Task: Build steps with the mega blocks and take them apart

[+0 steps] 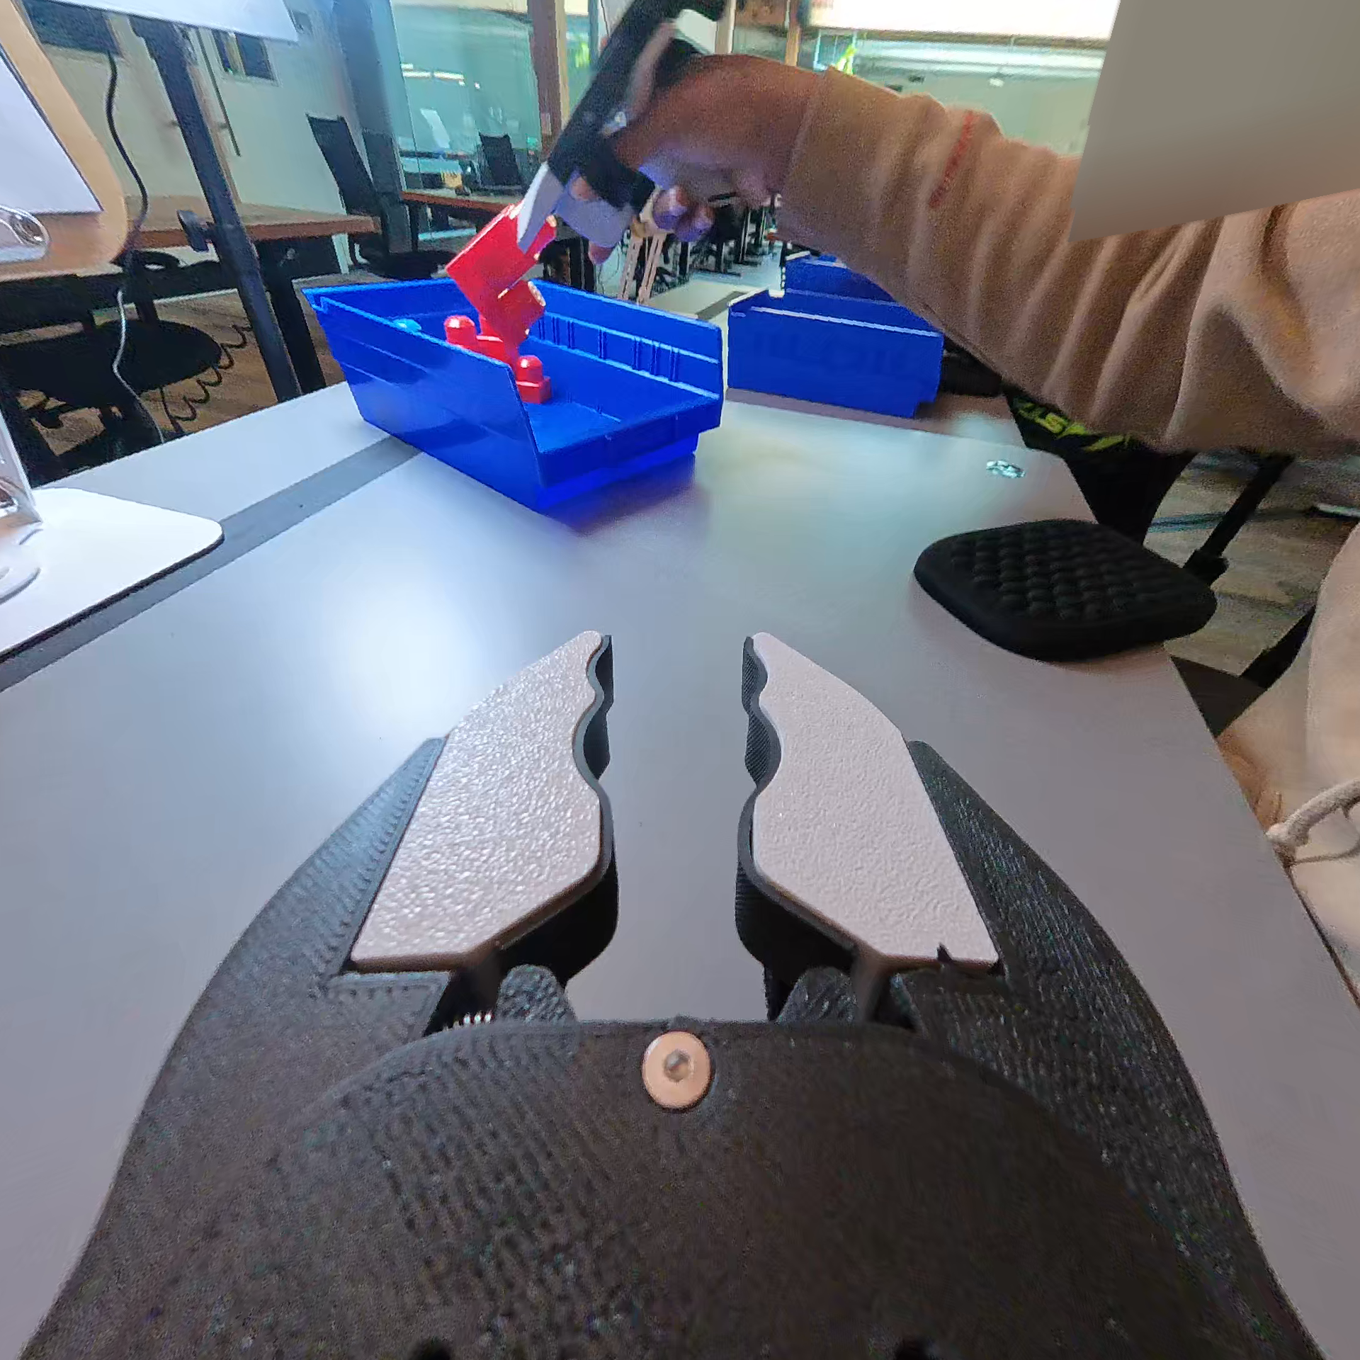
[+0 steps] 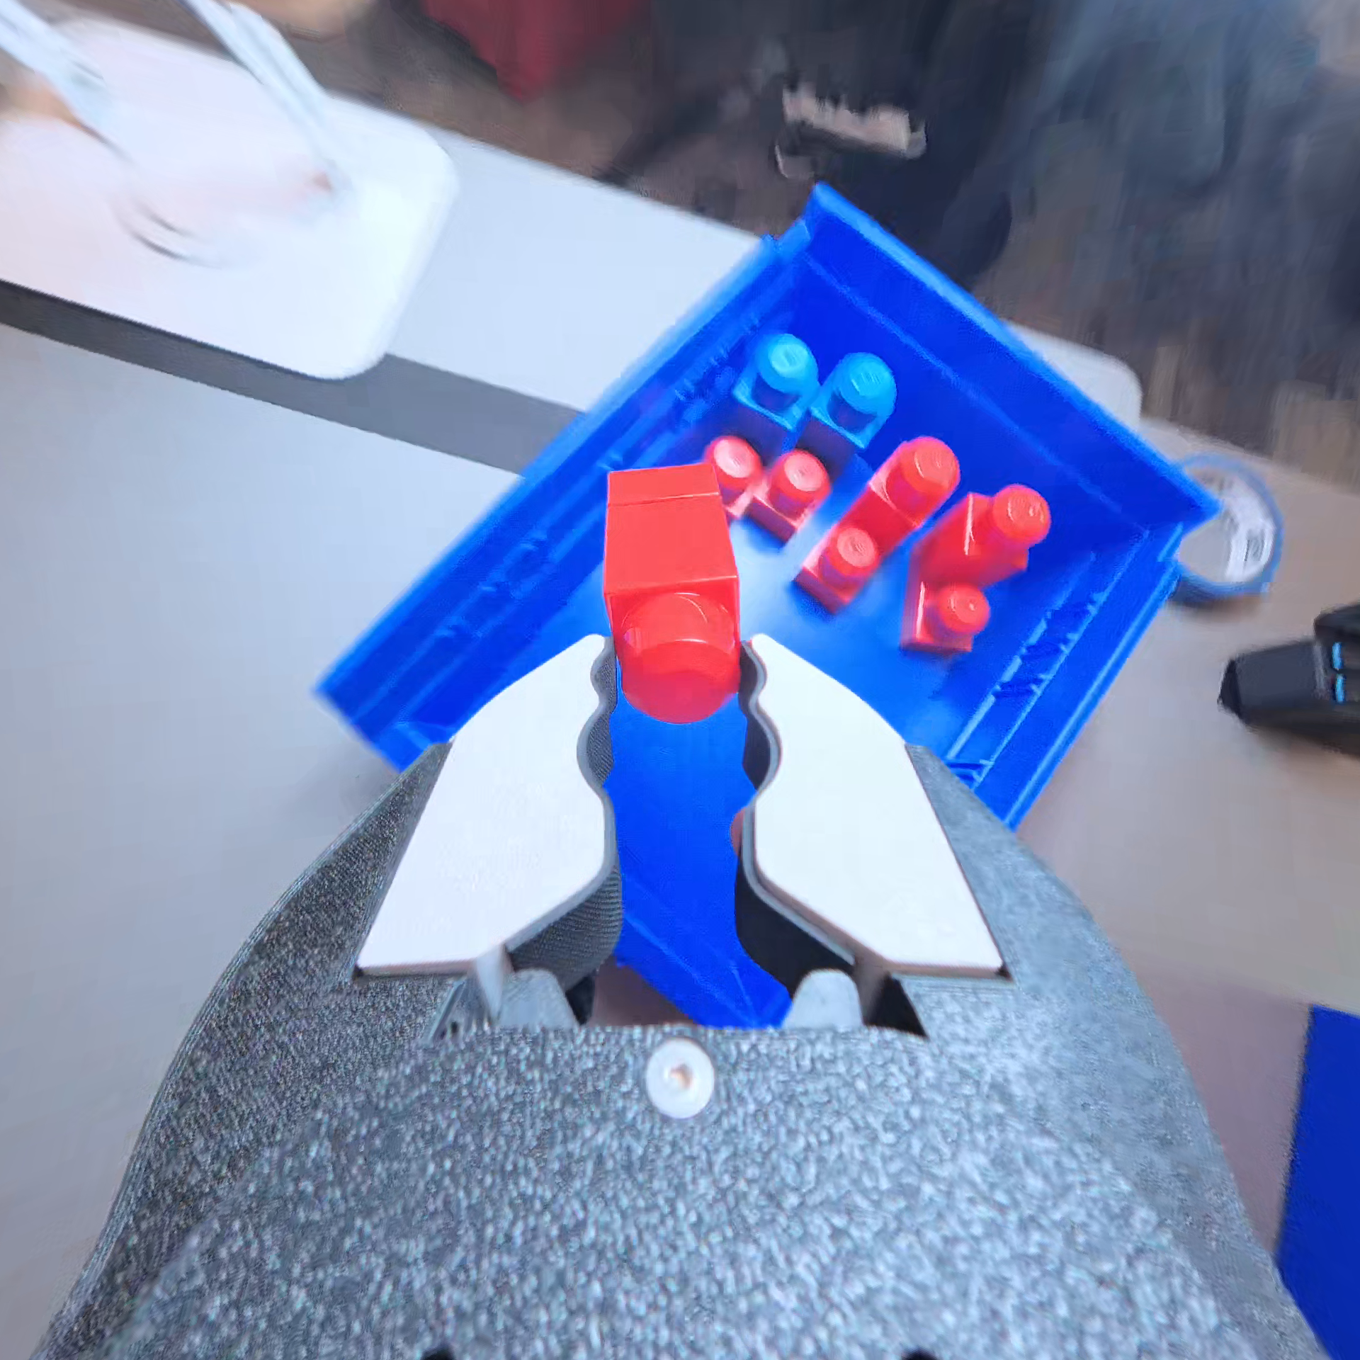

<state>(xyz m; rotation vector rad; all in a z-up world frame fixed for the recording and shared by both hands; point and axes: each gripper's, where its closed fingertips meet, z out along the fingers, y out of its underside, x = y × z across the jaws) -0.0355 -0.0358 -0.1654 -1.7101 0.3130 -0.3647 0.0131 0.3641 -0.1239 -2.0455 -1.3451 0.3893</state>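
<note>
Brightness: both views are evenly and brightly lit.
Glare: a soft pale sheen is seen on the matte grey tabletop point(image 1: 412, 662), centre left of the left wrist view.
Shadows: a short blue-tinted shadow is cast under the blue plastic bin point(image 1: 471, 412).
Blur: the right wrist view is smeared along its top and right edges; the beige sleeve point(image 1: 1030, 257) is softened.
Distortion: straight lines are bowed at the frame edges.

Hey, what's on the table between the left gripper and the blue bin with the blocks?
Nothing: in the left wrist view, only bare grey table lies between the left gripper and the blue bin.
</note>
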